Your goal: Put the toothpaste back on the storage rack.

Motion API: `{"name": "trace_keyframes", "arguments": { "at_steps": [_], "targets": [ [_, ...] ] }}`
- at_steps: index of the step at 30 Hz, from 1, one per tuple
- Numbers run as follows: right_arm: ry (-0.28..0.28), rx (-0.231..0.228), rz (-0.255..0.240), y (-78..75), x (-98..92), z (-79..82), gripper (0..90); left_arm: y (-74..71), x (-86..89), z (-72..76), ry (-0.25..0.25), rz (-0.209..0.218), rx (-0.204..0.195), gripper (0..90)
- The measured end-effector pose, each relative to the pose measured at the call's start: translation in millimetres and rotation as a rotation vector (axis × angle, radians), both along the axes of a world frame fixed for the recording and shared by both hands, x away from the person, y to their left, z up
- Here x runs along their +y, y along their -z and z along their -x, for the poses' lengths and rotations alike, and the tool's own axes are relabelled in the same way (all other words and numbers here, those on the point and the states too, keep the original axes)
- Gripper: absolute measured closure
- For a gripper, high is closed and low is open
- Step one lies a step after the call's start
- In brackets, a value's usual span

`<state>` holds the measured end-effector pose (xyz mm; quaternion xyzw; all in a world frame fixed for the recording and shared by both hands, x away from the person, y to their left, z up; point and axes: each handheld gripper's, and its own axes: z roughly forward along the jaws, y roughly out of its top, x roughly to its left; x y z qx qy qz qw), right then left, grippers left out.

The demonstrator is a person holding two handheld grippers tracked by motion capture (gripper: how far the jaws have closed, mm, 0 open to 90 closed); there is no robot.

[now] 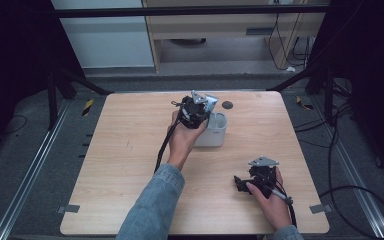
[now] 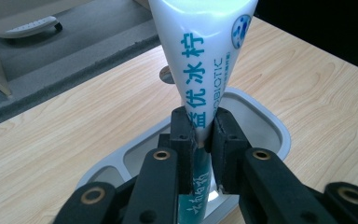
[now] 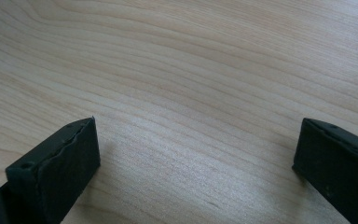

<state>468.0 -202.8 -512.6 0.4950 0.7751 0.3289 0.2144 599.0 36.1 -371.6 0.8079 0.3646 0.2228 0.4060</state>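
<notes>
While tube (image 2: 200, 51) gripped, white container (image 2: 265, 121) directly beneath.

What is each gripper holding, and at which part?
Left gripper pinches the white tube at its narrow lower part, above the white container. Right gripper holds nothing.

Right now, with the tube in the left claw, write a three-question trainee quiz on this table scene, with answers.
1. True or false: the left claw is shut on the white tube with blue lettering.
2. What lies directly below the held tube? A) a wooden bowl B) a white rounded container C) a folded cloth
3. How do the jaws of the right claw stand, and what lies between them?

Key
1. True: its two black pads pinch the tube's flattened end.
2. B: the container's rim shows under the tube in the left gripper view.
3. Wide apart, with bare wooden table between them; the claw rests near the table's front right in the high view.
</notes>
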Motion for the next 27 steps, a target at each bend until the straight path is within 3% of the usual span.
{"name": "trace_keyframes", "arguments": {
  "at_steps": [22,27],
  "targets": [
    [0.001,0.001,-0.001,0.1,0.1,0.0,0.4,10.4,-4.2,-4.8,0.001,-0.036,0.041,79.8],
    [0.002,0.001,-0.002,0.0,0.2,0.1,0.4,16.2,-5.5,-8.4,-0.006,-0.022,0.066,79.8]
  ]
}}
